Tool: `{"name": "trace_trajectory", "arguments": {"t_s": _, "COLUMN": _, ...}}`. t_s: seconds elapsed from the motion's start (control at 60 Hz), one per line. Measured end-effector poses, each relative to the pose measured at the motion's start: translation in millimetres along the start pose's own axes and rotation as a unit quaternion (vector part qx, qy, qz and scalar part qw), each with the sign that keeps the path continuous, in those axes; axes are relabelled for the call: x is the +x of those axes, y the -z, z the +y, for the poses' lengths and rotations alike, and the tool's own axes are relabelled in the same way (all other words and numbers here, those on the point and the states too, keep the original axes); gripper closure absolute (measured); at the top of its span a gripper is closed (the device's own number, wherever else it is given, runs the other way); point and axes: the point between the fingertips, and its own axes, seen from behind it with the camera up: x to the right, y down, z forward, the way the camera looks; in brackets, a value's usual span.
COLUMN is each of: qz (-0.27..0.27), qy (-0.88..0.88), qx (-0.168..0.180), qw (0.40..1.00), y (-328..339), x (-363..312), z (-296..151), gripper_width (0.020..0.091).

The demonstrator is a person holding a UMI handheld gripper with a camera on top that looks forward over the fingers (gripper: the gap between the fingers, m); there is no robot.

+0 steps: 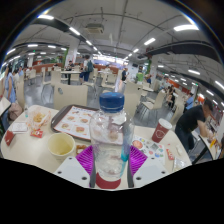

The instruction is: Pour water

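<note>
While the gripper [110, 160] holds it, the clear plastic bottle [110, 135] with a blue cap stands upright, pressed between both purple pads [86, 158]. Beside it on the pale table [30, 150] are a yellowish round bowl [61, 145] and a red paper cup [162, 129].

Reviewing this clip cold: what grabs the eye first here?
A clear water bottle with a blue cap stands upright between the gripper fingers, whose purple pads press its sides. Left of it on the table sits a yellow cup, and right of it a red cup.
</note>
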Motion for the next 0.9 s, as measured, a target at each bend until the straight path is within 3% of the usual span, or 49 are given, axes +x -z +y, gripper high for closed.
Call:
{"name": "trace_trajectory", "arguments": {"t_s": 0.283, "qz": -0.054, "qy": -0.077, "qx": -0.021, "qw": 0.995, "y": -28.2, "x": -7.8, "z": 72.2, "gripper_width": 0.0664}}
{"name": "trace_trajectory", "arguments": {"t_s": 0.3, "qz": -0.055, "qy": -0.082, "qx": -0.005, "qw": 0.995, "y": -29.3, "x": -7.2, "z": 66.9, "gripper_width": 0.0664}}
{"name": "trace_trajectory", "arguments": {"t_s": 0.4, "qz": -0.063, "qy": -0.079, "qx": 0.012, "qw": 0.995, "y": -28.4, "x": -7.0, "z": 70.6, "gripper_width": 0.0655}}
{"name": "trace_trajectory", "arguments": {"t_s": 0.5, "qz": -0.066, "qy": -0.082, "qx": 0.016, "qw": 0.994, "y": -26.1, "x": -6.7, "z": 72.1, "gripper_width": 0.0586}}
{"name": "trace_trajectory", "arguments": {"t_s": 0.567, "qz": -0.065, "qy": -0.083, "qx": -0.001, "qw": 0.994, "y": -24.9, "x": -5.7, "z": 73.3, "gripper_width": 0.0531}}
{"name": "trace_trajectory", "arguments": {"t_s": 0.583, "qz": -0.064, "qy": -0.083, "qx": -0.009, "qw": 0.994, "y": -24.7, "x": -5.4, "z": 75.3, "gripper_width": 0.0504}}
{"name": "trace_trajectory", "arguments": {"t_s": 0.65, "qz": -0.059, "qy": -0.082, "qx": -0.028, "qw": 0.994, "y": -21.9, "x": -3.6, "z": 79.8, "gripper_width": 0.0267}}
{"name": "trace_trajectory", "arguments": {"t_s": 0.667, "qz": -0.06, "qy": -0.082, "qx": -0.03, "qw": 0.994, "y": -19.4, "x": -4.3, "z": 79.3, "gripper_width": 0.0238}}
{"name": "trace_trajectory", "arguments": {"t_s": 0.717, "qz": -0.064, "qy": -0.08, "qx": -0.043, "qw": 0.994, "y": -11.5, "x": -8.5, "z": 79.7, "gripper_width": 0.0265}}
{"name": "trace_trajectory", "arguments": {"t_s": 0.9, "qz": -0.04, "qy": -0.098, "qx": -0.094, "qw": 0.99, "y": 45.3, "x": -14.9, "z": 82.2, "gripper_width": 0.0251}}
